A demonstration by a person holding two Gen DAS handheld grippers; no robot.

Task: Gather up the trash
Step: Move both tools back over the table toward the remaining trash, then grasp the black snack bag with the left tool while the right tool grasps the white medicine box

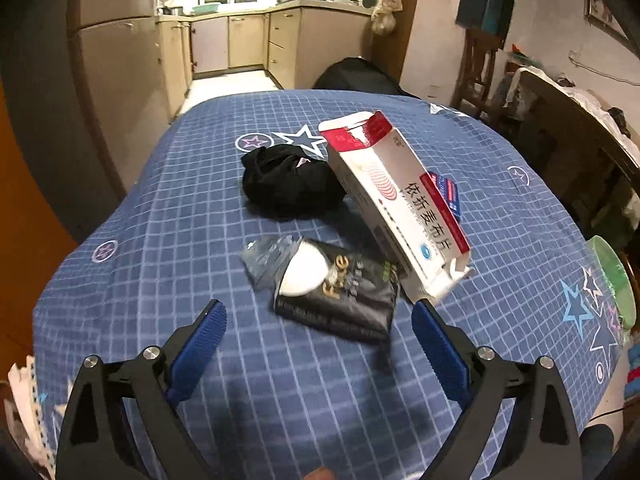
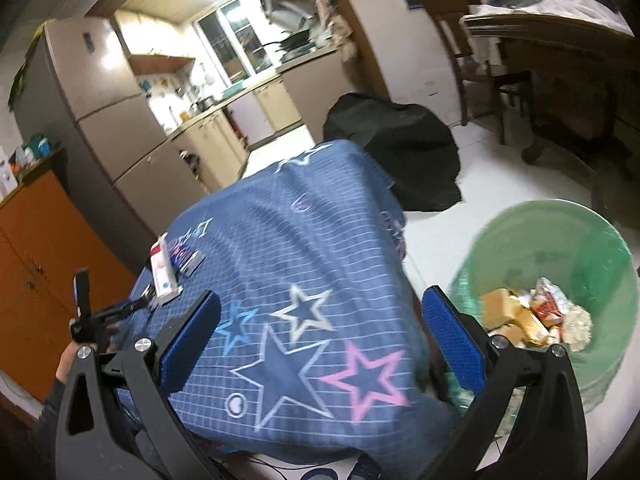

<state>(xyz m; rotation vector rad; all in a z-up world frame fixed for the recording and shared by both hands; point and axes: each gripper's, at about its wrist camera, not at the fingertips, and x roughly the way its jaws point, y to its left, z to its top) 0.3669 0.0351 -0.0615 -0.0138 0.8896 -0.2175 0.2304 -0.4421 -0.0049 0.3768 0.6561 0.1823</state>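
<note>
Left wrist view: we look down along our left gripper [image 1: 318, 316] onto a counter [image 1: 200, 240] draped in a blue checked cloth with stars.
Left gripper state: its blue-padded fingers [image 1: 208, 332] stand wide apart, with nothing between them.
Trash on the counter: we see a black foil packet [image 1: 344, 300] with a white patch just ahead of the gripper, lying flat.
Beside it: a small clear wrapper [image 1: 264, 258] touches the packet's left end.
Carton: a white and red box [image 1: 396, 208] with an open top flap lies tilted, its near end touching the packet's right side.
Under the carton: a small blue and red pack [image 1: 450, 194] peeks out on the far right side.
Behind: a crumpled black bag [image 1: 290, 184] sits further back, against the carton's left side.
Bin: a green rim [image 1: 612, 280] shows at the counter's right edge.

Right wrist view: our right gripper [image 2: 320, 316] hangs over the counter's near corner, beside a green-lined trash bin [image 2: 560, 240] on the floor.
Right gripper state: its fingers are spread wide and hold nothing.
Bin contents: we see tan boxes [image 2: 504, 312] and crinkled wrappers [image 2: 552, 304] inside.
Far left: the white and red carton and the left gripper, held by a hand [image 2: 66, 360], show at the counter's left side.
</note>
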